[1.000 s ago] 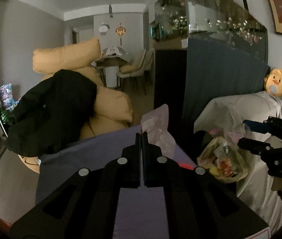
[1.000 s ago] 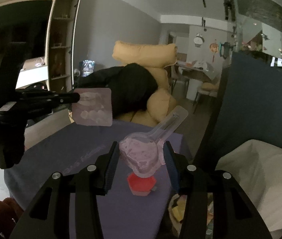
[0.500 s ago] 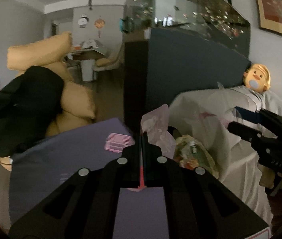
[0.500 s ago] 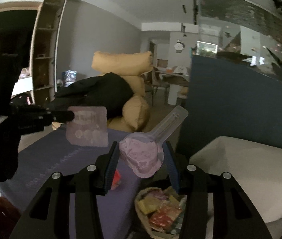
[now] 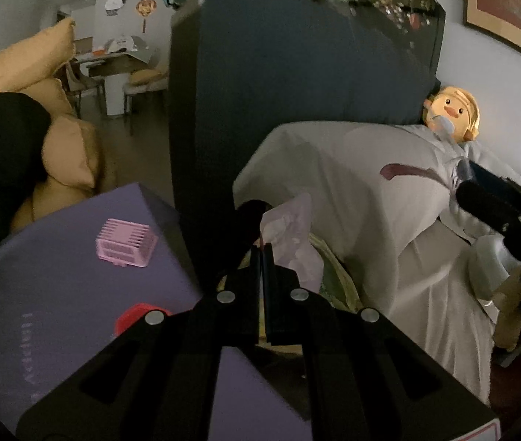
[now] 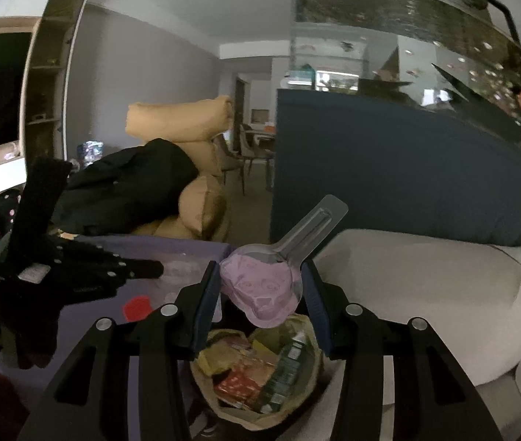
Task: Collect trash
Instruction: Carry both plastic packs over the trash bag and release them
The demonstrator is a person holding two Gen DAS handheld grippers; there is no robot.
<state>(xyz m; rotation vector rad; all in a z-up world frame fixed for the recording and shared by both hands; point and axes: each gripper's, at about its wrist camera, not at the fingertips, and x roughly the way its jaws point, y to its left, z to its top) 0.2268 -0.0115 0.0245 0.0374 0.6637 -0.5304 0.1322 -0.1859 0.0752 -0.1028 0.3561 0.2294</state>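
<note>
Two tongs, left (image 5: 262, 253) clamped on pink wrapper (image 5: 291, 231), right (image 6: 260, 286) gripping blister pack (image 6: 264, 290), lettering unreadable.

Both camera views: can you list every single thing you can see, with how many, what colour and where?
trash bag: one, tan, full of wrappers, on the floor between table and sofa
table: one, purple top, left
pink box: one, on the table
red piece: one, on the table near its edge
cushions: several, tan, stacked behind the table
black coat: one, over the cushions
sofa: one, white cover, right
doll: one, yellow, on the sofa back
left gripper: shut on pink wrapper
right gripper: shut on clear plastic pack
</note>
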